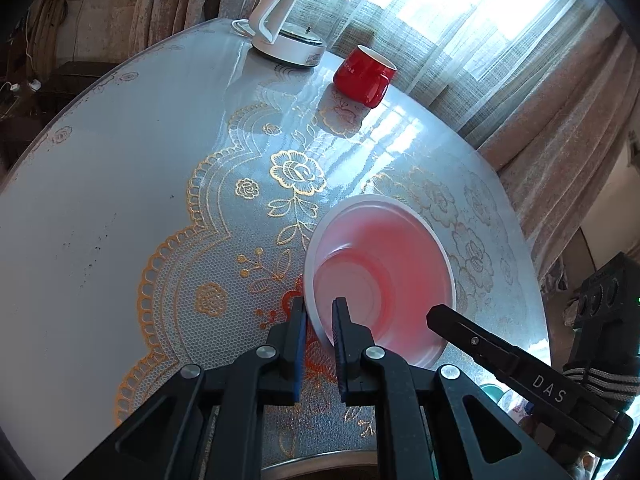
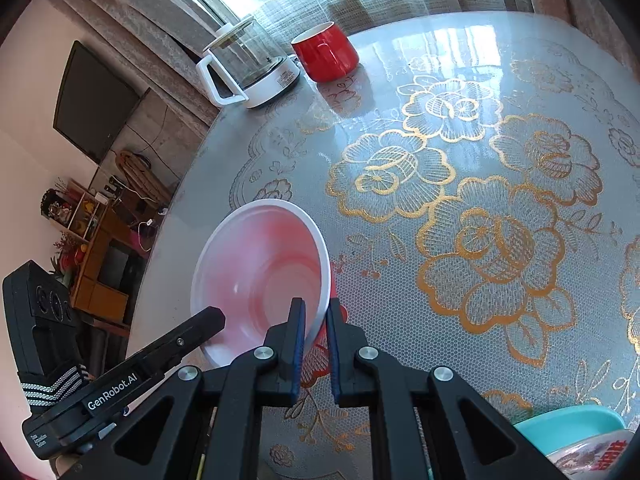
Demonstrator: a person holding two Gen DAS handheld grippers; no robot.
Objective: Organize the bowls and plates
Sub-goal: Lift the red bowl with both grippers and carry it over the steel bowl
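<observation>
Mid-pickup: left gripper [image 1: 320, 312] clamped tight on the near-left rim of the pink bowl [image 1: 384, 264] sitting on the worktop [image 1: 120, 200], right gripper [image 2: 316, 312] pinching the opposite rim, next up probably a level two-handed lift toward the teal dish [image 2: 568, 424].

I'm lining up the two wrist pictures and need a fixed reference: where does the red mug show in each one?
Left wrist view: the red mug stands at upper centre, just right of the white kettle, handle toward the camera.
Right wrist view: the red mug sits at the top, left of centre, again just right of the kettle.
Shared landmark: the white bowl, gripped at its rim in both views.
</observation>
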